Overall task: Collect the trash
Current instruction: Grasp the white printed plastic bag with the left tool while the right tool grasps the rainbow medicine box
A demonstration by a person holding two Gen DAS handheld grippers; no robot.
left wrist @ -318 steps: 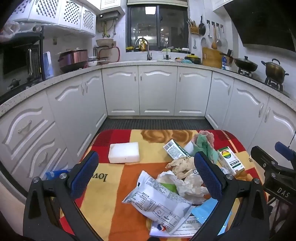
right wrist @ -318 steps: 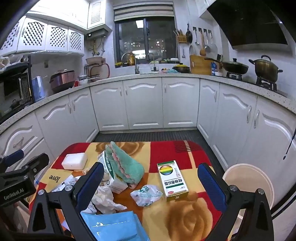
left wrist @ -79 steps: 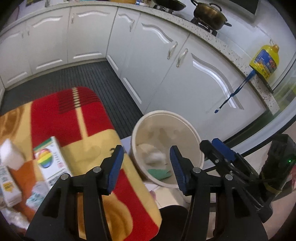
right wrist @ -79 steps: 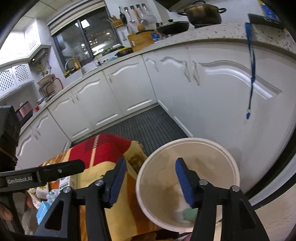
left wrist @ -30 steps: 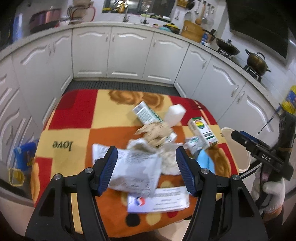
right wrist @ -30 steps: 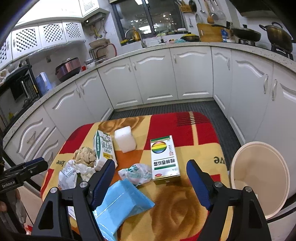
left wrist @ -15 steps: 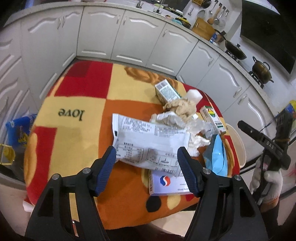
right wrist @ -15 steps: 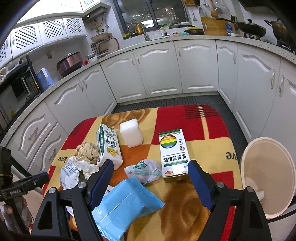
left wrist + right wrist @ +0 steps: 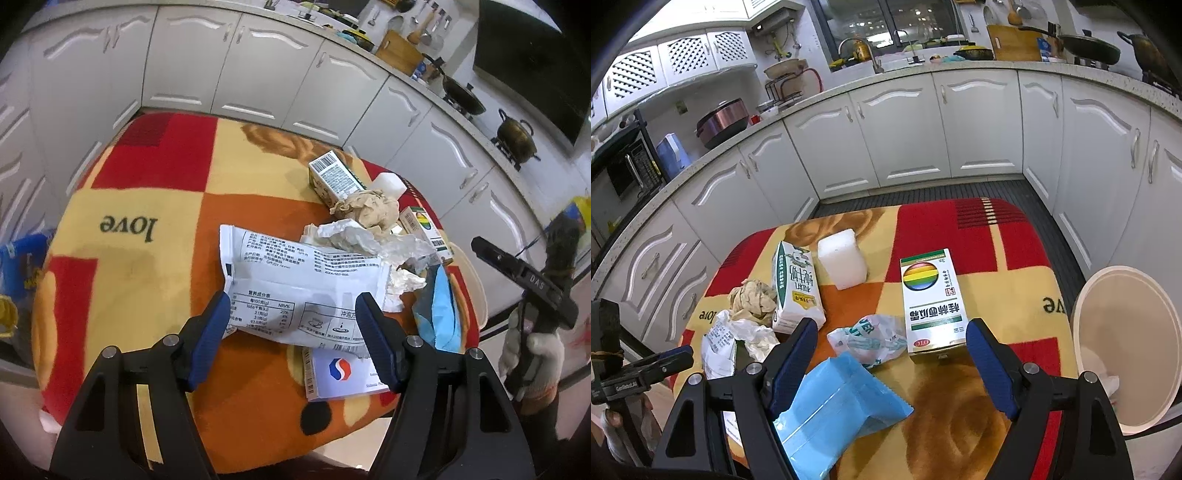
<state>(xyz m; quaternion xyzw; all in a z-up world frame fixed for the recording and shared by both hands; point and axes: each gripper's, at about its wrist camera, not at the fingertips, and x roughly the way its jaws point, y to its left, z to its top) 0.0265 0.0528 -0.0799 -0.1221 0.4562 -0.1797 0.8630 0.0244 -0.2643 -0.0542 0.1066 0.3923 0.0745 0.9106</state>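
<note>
Trash lies on a table under a red, orange and yellow cloth (image 9: 155, 192). My left gripper (image 9: 291, 328) is open, its blue pads either side of the near edge of a white printed bag (image 9: 295, 273) without pressing on it. My right gripper (image 9: 892, 354) is open and empty above a blue pouch (image 9: 834, 410) and a crumpled clear wrapper (image 9: 871, 339). Beyond them lie a box with a rainbow disc (image 9: 931, 299), a milk carton (image 9: 794, 284), a white foam block (image 9: 842, 258) and a brown paper wad (image 9: 751, 299). A cream bin (image 9: 1123, 317) stands at the table's right end.
A flat white box with a red-blue logo (image 9: 343, 369) lies under the bag's near corner, and crumpled white paper (image 9: 354, 236) behind it. A gloved hand (image 9: 532, 350) holds the right gripper past the table's right edge. White kitchen cabinets (image 9: 905, 129) curve around the table.
The left gripper has come down and closer to the white printed bag, which now fills the space between its fingertips. The right view has barely shifted.
</note>
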